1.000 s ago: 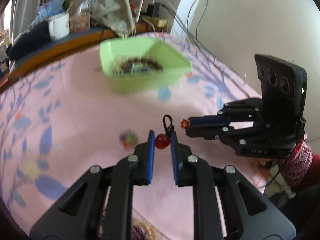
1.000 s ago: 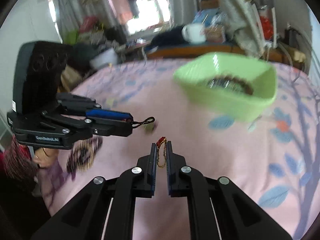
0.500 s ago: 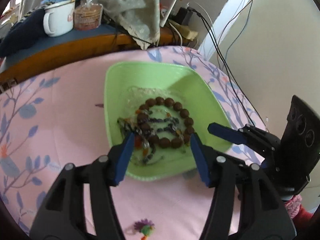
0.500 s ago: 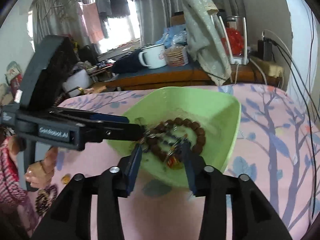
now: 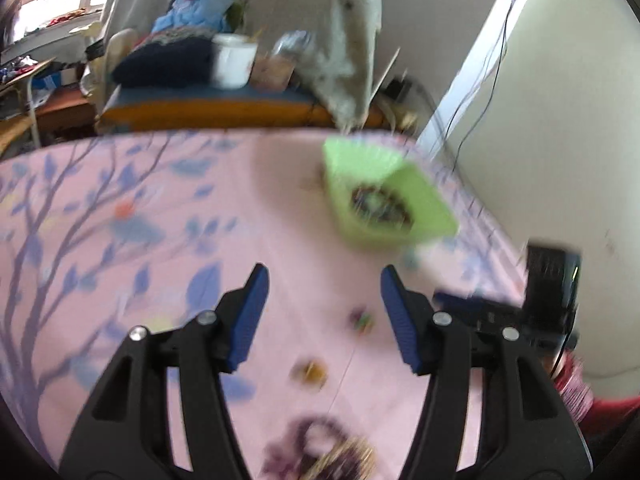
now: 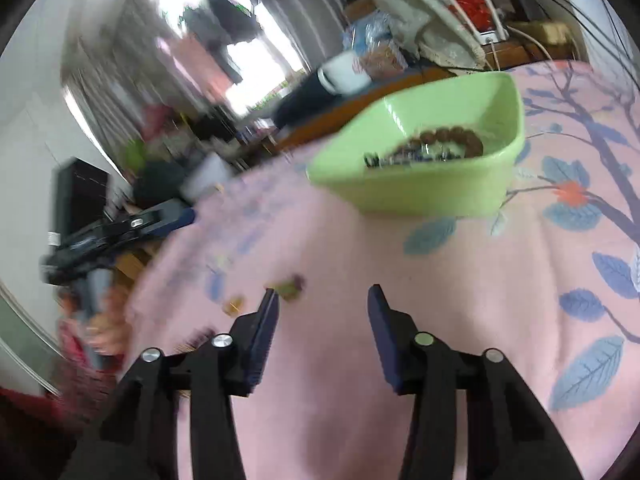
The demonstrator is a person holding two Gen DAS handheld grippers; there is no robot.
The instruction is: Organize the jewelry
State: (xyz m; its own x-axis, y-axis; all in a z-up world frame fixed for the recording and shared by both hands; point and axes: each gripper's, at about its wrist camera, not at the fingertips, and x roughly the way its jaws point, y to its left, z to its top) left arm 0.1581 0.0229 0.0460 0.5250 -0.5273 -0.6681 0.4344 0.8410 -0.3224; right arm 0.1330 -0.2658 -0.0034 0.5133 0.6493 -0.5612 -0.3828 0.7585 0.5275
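A cluttered room with a window, hung clothes and a white mug [image 5: 234, 60] on a low shelf lies behind a bed spread with a pink sheet [image 5: 120, 220] printed with blue branches. The green bowl [image 6: 436, 184] sits toward the sheet's far edge, holding a brown bead bracelet [image 6: 444, 140] among other blurred pieces. Half a second ago both claws hung right over the bowl; now both have drawn back from it and the bowl stands well apart. The left claw [image 5: 324, 292] is spread wide and holds nothing, above small loose trinkets [image 5: 362, 318] near the sheet's near edge. The right claw [image 6: 322, 300] is likewise spread and holds nothing, with a small trinket [image 6: 290, 288] just beside its left finger. Both views are motion-blurred.
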